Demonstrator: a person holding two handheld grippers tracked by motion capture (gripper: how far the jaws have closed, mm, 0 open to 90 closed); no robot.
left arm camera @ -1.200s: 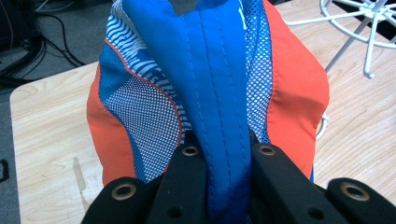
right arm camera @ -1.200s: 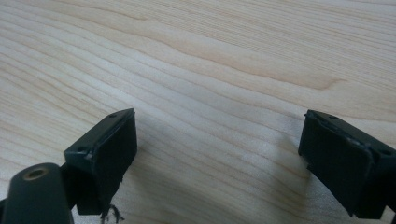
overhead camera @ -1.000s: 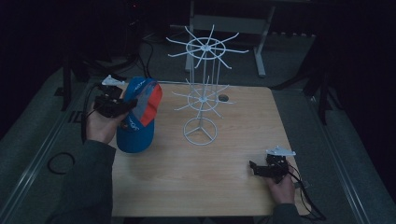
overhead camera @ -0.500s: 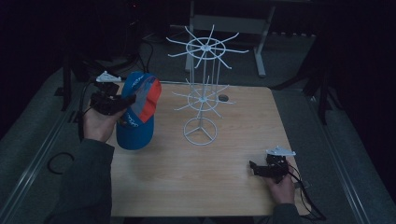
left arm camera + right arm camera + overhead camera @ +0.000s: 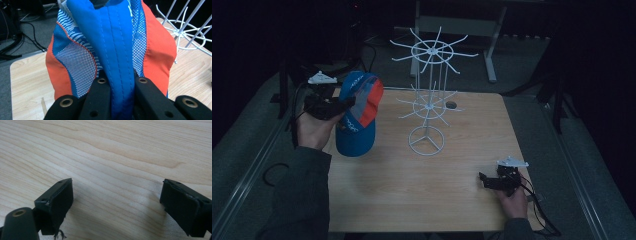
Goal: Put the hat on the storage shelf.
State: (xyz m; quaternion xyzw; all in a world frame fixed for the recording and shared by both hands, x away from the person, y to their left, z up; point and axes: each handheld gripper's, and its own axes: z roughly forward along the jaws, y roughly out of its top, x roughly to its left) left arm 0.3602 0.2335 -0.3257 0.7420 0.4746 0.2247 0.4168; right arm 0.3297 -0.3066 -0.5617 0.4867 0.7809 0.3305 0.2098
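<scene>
Left gripper (image 5: 343,106), jaws pinched on a fold of the soft, light cap (image 5: 358,114), holds it at upper left above the bench (image 5: 412,190); right gripper (image 5: 488,181) rests wide open, lower right.

light wooden table (image 5: 412,200) carries a white wire rack (image 5: 427,140), seemingly freestanding.

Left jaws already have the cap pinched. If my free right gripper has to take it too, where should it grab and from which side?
Probably the brim, from the rack side. The cap hangs from the left gripper, whose jaws pinch a blue fold of the crown, so the stiff flat brim hangs lowest, just above the table. The open right gripper could slide over that edge, clear of the wire rack.
</scene>
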